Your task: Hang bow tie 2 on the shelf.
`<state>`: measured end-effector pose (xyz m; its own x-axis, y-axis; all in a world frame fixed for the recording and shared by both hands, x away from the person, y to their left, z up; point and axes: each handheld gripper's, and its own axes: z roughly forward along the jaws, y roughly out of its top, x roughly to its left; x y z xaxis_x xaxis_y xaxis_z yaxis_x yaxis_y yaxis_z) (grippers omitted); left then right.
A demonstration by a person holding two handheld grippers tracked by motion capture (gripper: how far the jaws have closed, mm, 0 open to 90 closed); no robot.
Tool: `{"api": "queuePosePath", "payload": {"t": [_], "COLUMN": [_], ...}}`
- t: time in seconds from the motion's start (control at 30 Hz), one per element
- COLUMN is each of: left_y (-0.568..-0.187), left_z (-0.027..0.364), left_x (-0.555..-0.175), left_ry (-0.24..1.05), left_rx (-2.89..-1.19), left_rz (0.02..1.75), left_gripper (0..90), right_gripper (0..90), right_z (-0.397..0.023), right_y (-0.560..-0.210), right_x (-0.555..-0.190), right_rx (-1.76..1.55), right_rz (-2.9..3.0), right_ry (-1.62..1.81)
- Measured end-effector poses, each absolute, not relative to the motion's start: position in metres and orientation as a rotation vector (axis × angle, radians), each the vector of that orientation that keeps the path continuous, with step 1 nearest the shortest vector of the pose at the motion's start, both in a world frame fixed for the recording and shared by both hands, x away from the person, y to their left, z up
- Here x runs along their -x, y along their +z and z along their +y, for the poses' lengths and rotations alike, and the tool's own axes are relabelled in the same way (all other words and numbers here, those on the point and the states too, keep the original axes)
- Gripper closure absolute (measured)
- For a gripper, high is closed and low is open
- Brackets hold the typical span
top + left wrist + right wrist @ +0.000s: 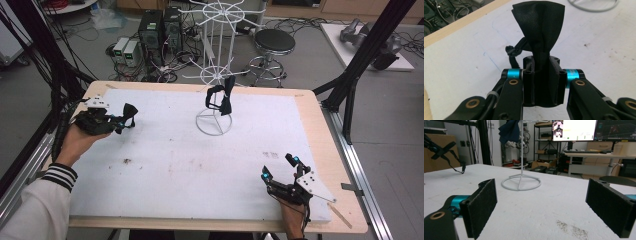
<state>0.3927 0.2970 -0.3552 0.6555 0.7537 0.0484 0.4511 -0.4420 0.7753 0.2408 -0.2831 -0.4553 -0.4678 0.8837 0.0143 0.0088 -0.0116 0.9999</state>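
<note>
Clamped between the jaws of the left gripper (543, 82), a black bow tie (541, 30) fans out just past the fingertips, its strap (513, 53) hanging loose below. That strap could snag, or the thin fabric slip, if the hold is only on the knot. Ahead of the right gripper (280, 167), whose jaws stand wide and empty, rises the white wire rack (214, 75); the high view alone shows a second bow tie (223, 97) hanging on it.
</note>
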Motion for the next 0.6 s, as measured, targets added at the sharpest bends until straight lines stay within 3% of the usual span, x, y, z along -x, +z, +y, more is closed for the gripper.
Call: {"api": "queuePosePath", "payload": {"t": [0.6], "left_y": [-0.336], "left_z": [0.263], "left_x": [-0.377], "left_ry": [0.537], "left_rx": [-1.925], "left_rz": [0.853], "left_gripper": [75.8], "right_gripper": [9.5], "right_z": [-0.283], "right_y": [-0.455], "right_x": [-0.241], "right_rx": [-0.949], "right_rz": [1.557], "right_ry": [1.567]}}
